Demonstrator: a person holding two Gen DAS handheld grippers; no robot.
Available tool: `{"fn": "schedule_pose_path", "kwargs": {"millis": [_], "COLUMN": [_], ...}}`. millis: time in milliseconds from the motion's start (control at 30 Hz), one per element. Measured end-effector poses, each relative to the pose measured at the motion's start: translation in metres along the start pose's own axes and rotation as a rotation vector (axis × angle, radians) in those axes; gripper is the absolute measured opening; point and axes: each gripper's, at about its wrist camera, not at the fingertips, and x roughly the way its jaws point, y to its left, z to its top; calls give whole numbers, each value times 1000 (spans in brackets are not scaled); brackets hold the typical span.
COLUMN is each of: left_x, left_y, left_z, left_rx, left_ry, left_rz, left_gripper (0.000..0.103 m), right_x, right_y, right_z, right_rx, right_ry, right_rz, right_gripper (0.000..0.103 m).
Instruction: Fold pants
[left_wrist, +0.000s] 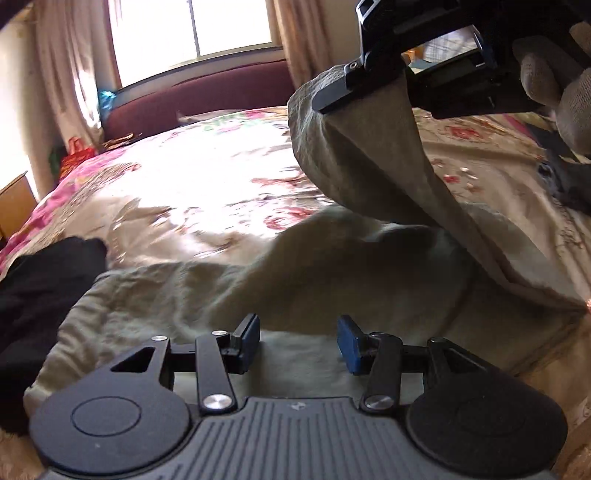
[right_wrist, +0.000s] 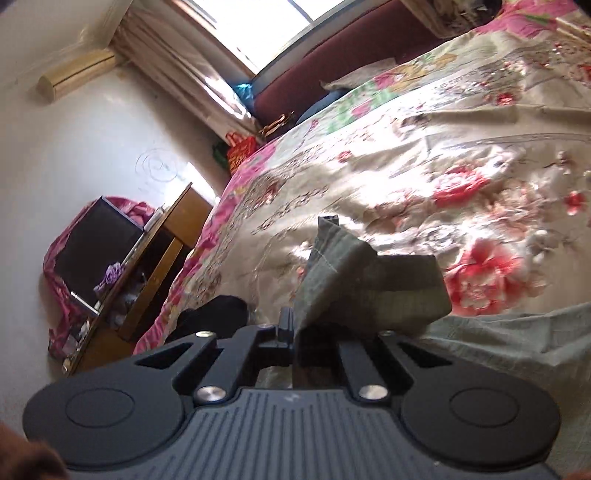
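Observation:
Olive-grey pants lie on a floral bedspread. My left gripper is open and empty, low over the pants' near part, blue pads apart. My right gripper appears at the upper right of the left wrist view, shut on one end of the pants and lifting it well above the bed, the cloth hanging down from it. In the right wrist view the right gripper is shut on the pants' hem, which bunches over the fingers and hides the right one. More pants fabric lies at the lower right.
A black garment lies at the bed's left edge, also in the right wrist view. A dark red headboard and a window are behind. A wooden cabinet stands left of the bed. Dark items lie at the right.

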Motion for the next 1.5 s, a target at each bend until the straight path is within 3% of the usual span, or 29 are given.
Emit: {"fn": "schedule_pose_path", "kwargs": {"millis": [167, 333, 433, 533, 600, 733, 867, 1033, 1067, 1133, 1233, 1367, 1467, 1500], "left_x": [-9, -30, -31, -34, -40, -55, -74, -97, -100, -99, -77, -35, -7, -3], "left_y": [46, 69, 79, 86, 89, 95, 96, 95, 95, 97, 95, 84, 74, 74], "left_z": [-25, -37, -41, -43, -45, -52, -56, -42, -37, -25, -5, 3, -17, -27], "left_rx": [-199, -296, -342, -374, -375, -390, -362, -266, -257, -241, -209, -132, -91, -79], "left_ry": [7, -36, -15, -12, -13, 0, -14, -112, -140, -197, -227, -167, 35, 66], "left_rz": [22, 13, 27, 17, 26, 49, 100, 215, 215, 194, 174, 184, 209, 202], "left_gripper": [60, 63, 64, 64, 64, 64, 64, 65, 66, 77, 80, 80, 74, 72], "right_x": [65, 98, 110, 112, 111, 102, 78, 38, 32, 25, 17, -12, -39, -47], "right_y": [58, 104, 118, 118, 115, 119, 104, 70, 62, 43, 17, -19, -54, -68], "right_z": [-25, -66, -83, -83, -83, -86, -75, -60, -60, -60, -60, -57, -54, -53], "right_rx": [-113, -295, -394, -384, -354, -356, -304, -281, -277, -243, -188, -129, -83, -63], "right_ry": [137, 239, 265, 302, 334, 313, 277, 186, 176, 172, 170, 104, 40, 27], "right_rz": [4, -23, -57, -35, 21, 80, 97, 36, 11, -28, -91, -174, -283, -316], "right_gripper": [4, 4, 10, 14, 26, 29, 29, 30, 32, 32, 32, 32, 32, 33]}}
